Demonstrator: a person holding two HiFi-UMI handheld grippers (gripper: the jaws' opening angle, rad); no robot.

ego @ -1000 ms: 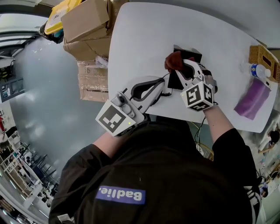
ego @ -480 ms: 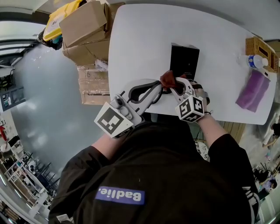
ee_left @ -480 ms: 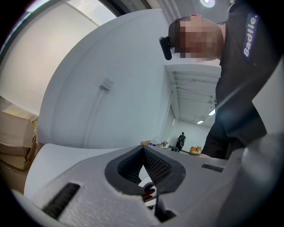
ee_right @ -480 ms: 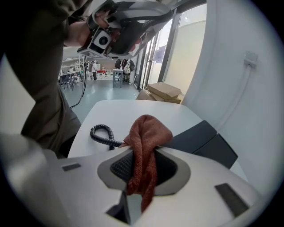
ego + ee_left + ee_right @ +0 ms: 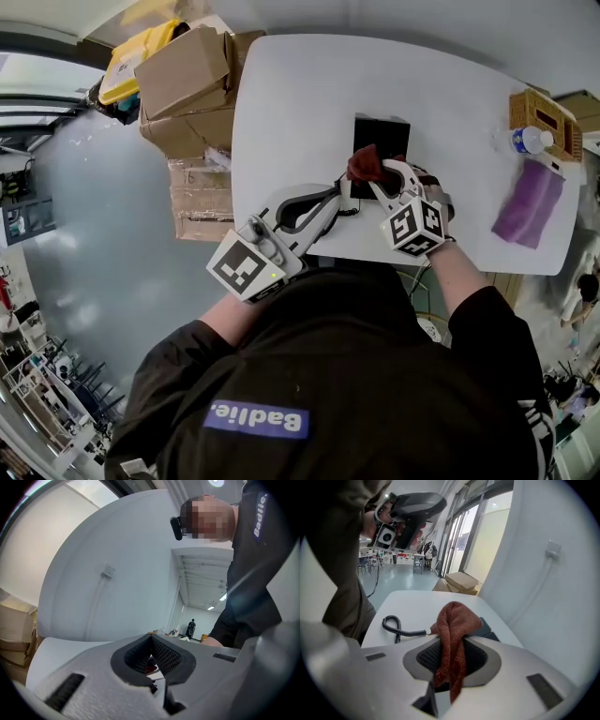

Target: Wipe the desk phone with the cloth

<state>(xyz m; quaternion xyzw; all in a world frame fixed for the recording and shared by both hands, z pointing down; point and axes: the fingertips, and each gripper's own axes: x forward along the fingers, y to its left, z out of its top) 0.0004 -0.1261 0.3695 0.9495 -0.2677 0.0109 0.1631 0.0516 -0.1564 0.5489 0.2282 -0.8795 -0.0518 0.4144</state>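
A black desk phone (image 5: 380, 139) lies on the white table (image 5: 291, 103); a dark corner of the phone (image 5: 488, 628) shows past the cloth in the right gripper view. My right gripper (image 5: 375, 174) is shut on a rust-red cloth (image 5: 363, 165) at the phone's near left edge. The cloth (image 5: 453, 630) hangs bunched between the right gripper's (image 5: 452, 660) pads. A black coiled cord (image 5: 351, 202) lies on the table by the jaws, and the cord (image 5: 396, 625) runs in under the cloth. My left gripper (image 5: 337, 193) rests just left of the cloth, tilted up and shut, and nothing shows between the left gripper's (image 5: 152, 657) pads.
Cardboard boxes (image 5: 187, 70) and a yellow item (image 5: 141, 42) stand off the table's left side. At the right end of the table are a purple cloth (image 5: 527, 202), a water bottle (image 5: 523, 141) and a wicker basket (image 5: 544, 112). My body is against the near edge.
The right gripper drew the cloth from the middle of the phone toward its near left edge. The left gripper stayed almost still.
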